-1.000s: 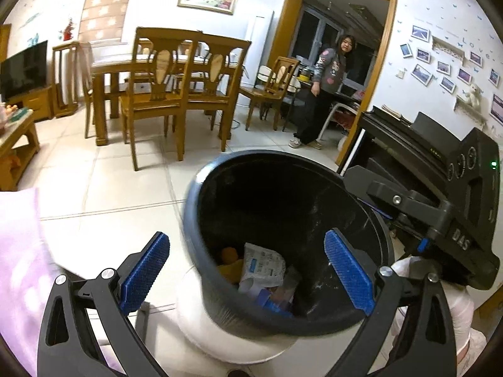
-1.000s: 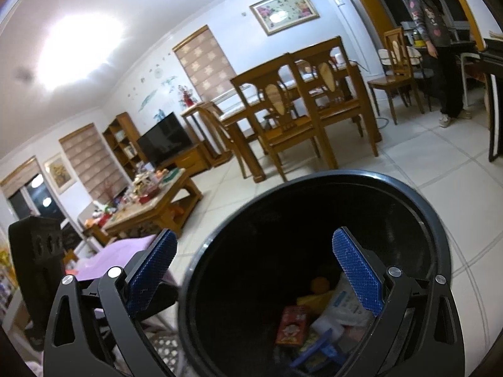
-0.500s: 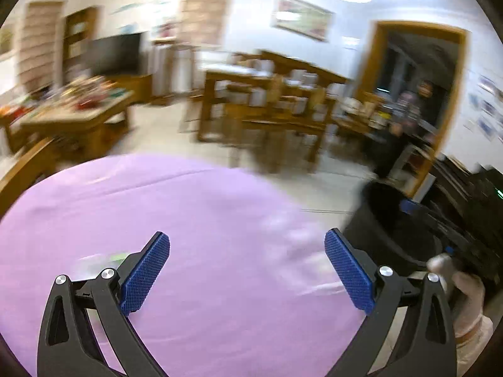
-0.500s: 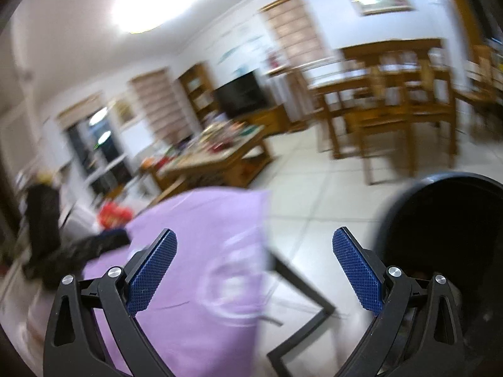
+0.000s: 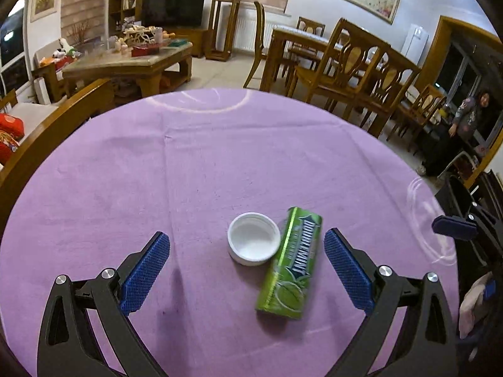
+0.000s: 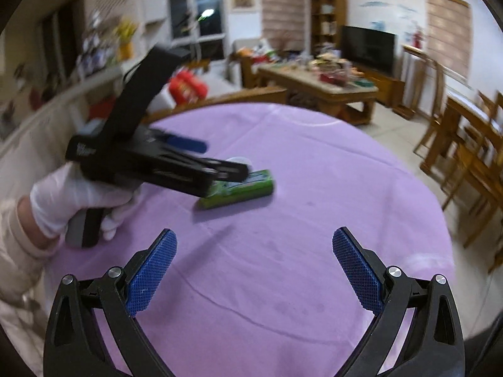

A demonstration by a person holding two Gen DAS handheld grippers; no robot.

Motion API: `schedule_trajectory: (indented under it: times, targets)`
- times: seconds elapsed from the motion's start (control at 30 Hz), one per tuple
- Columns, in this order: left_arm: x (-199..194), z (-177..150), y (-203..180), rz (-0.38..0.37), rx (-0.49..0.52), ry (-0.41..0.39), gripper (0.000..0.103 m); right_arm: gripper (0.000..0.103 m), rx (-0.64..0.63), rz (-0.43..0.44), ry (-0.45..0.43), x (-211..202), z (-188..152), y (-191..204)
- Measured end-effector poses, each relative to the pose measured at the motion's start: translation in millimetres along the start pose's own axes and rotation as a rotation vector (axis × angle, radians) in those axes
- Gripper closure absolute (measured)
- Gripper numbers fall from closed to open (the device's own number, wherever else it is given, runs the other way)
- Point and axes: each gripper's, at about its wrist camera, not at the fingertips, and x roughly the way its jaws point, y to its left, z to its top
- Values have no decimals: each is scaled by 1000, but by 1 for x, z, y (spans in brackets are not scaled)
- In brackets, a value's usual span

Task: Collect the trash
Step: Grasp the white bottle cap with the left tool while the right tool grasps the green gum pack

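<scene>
A green can [image 5: 290,262] lies on its side on the round table with a purple cloth [image 5: 220,163]. A white plastic lid [image 5: 253,242] lies open side up, touching the can's left side. My left gripper [image 5: 246,273] is open and empty, just above the table, with the can and lid between its fingers. My right gripper [image 6: 254,270] is open and empty over bare cloth. In the right wrist view the left gripper hides part of the can [image 6: 248,188] and most of the lid [image 6: 238,159].
The black trash bin [image 5: 456,191] stands past the table's right edge. Wooden dining chairs [image 5: 355,62] and a dining table stand beyond it. A coffee table [image 5: 132,62] with clutter is at the back left. A person [image 5: 465,119] stands in the doorway.
Both grippers have swung left, away from the trash bin, to the purple table. The left gripper has come down around the can and lid. Both stayed open.
</scene>
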Motion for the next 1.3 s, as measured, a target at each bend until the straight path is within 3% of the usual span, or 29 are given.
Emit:
schedule_trajectory:
  times: [0.07,0.33,0.53,0.93,0.97,1.07,1.13,1.23,1.3]
  targets:
    - [2,-3,2,-2,2,13,14,5,-53,1,31,18,8,13]
    - [9,4,10,-54,-4,2,18,5,-89,37,76,48,23,12]
    - [4,4,20,-47,-38,-12,46,5,-96,64,96,65,29,5]
    - [5,6,18,-23,-21,-9,46,6,-171,51,146,108,38,17]
    - [5,6,17,-23,-21,-9,46,8,-163,49,155,111,38,14]
    - [5,6,18,-36,-34,-12,46,29,-126,33,166,112,38,3]
    - [5,6,19,-36,-41,-14,46,50,-85,55,179,108,35,-7]
    - [7,5,12,-13,-8,-6,46,63,-62,37,195,98,30,-17]
    - [9,3,3,19,34,5,46,66,-53,26,199,93,26,-21]
